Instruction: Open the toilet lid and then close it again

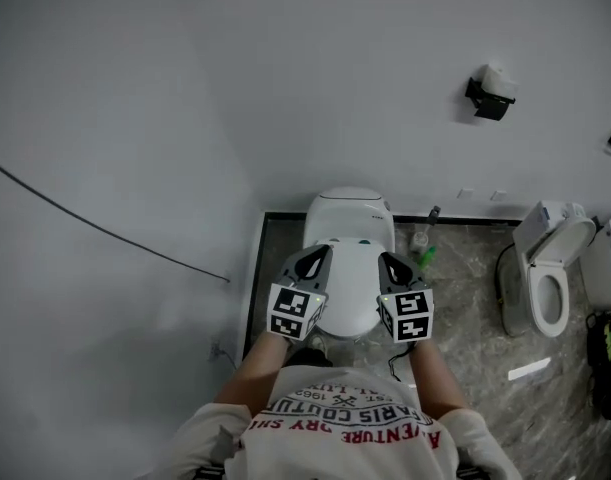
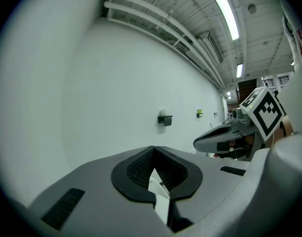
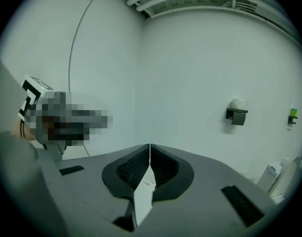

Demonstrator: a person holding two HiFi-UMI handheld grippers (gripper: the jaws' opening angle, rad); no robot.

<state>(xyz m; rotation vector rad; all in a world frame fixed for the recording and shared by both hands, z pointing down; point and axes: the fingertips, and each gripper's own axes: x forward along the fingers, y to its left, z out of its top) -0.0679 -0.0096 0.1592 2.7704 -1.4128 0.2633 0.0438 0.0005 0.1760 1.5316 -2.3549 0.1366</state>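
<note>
A white toilet (image 1: 351,218) stands in the corner below me, its lid (image 1: 351,293) lying down as far as I can see. My left gripper (image 1: 317,253) and right gripper (image 1: 386,259) hang side by side well above the lid, apart from it. In the left gripper view the left gripper (image 2: 153,147) points almost level at the wall, its jaws closed tip to tip on nothing. The right gripper (image 3: 150,145) is shut the same way, also empty. Only a white sliver of the toilet (image 3: 143,194) shows below the pads.
A second toilet (image 1: 548,268) with its lid raised stands at the right. A dark holder (image 1: 490,94) is fixed to the back wall. A black cable (image 1: 105,230) runs down the left wall. Small bottles (image 1: 423,250) stand on the marbled floor beside the toilet.
</note>
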